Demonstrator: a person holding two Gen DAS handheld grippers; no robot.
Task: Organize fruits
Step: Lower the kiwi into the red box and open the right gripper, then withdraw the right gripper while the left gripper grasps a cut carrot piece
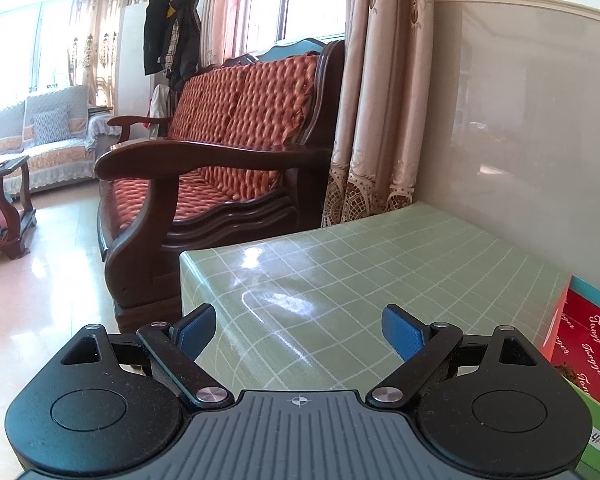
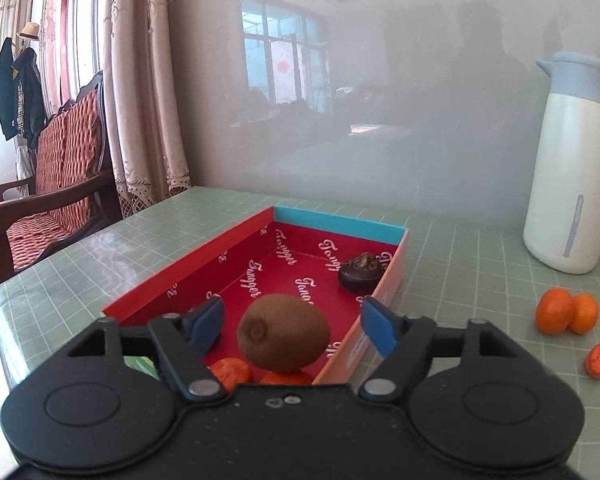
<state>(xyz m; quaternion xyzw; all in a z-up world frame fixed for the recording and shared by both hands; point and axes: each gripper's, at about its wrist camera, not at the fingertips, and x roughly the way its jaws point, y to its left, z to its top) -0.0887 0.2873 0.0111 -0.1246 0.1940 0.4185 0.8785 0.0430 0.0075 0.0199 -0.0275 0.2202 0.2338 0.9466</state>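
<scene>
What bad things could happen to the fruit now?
The kiwi sits between the right gripper's open fingers without being pinched, apparently on orange fruit, so it might roll off. The three oranges lie loose on the table outside the red box; a sweeping gripper could nudge them away. The thermos nearby could get bumped.

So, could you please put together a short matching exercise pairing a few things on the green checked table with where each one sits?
Things:
1. fuzzy brown kiwi
2. dark round mangosteen
3. white jug with grey lid
4. pair of small orange mandarins

Places:
A. far right, by the wall
B. on the tablecloth, right of the box
C. near end of the red cardboard box, between the open right gripper fingers
D. in the box's far right corner

Pairs: 1-C, 2-D, 3-A, 4-B
</scene>
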